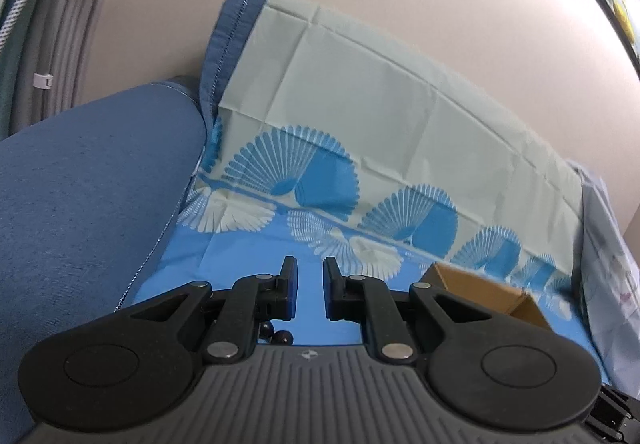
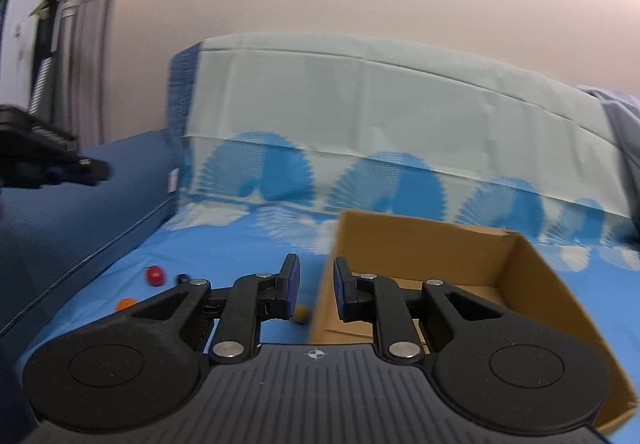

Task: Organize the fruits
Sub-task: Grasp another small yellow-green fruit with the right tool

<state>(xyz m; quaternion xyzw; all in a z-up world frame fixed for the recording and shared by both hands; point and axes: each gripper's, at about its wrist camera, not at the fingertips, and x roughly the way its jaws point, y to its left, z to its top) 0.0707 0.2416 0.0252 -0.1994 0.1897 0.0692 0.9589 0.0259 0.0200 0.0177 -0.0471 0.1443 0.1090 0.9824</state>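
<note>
My left gripper point(image 1: 310, 286) is open and empty above the blue patterned cloth point(image 1: 240, 256). Two dark round fruits point(image 1: 276, 334) lie just below its left finger. A cardboard box point(image 1: 484, 294) stands to its right. My right gripper point(image 2: 316, 286) is open and empty, held over the left wall of the same open box point(image 2: 440, 256). On the cloth I see a red fruit point(image 2: 154, 275), a dark fruit point(image 2: 183, 278), an orange fruit point(image 2: 126, 303) and a yellowish fruit point(image 2: 301, 314) beside the box. The left gripper point(image 2: 60, 168) shows at the far left of the right wrist view.
A blue sofa armrest point(image 1: 88, 196) rises on the left. The cloth drapes up over the sofa back point(image 1: 360, 104) against a plain wall. A pale floral fabric point(image 1: 608, 264) lies at the right. A grey curtain point(image 1: 48, 24) hangs at the far left.
</note>
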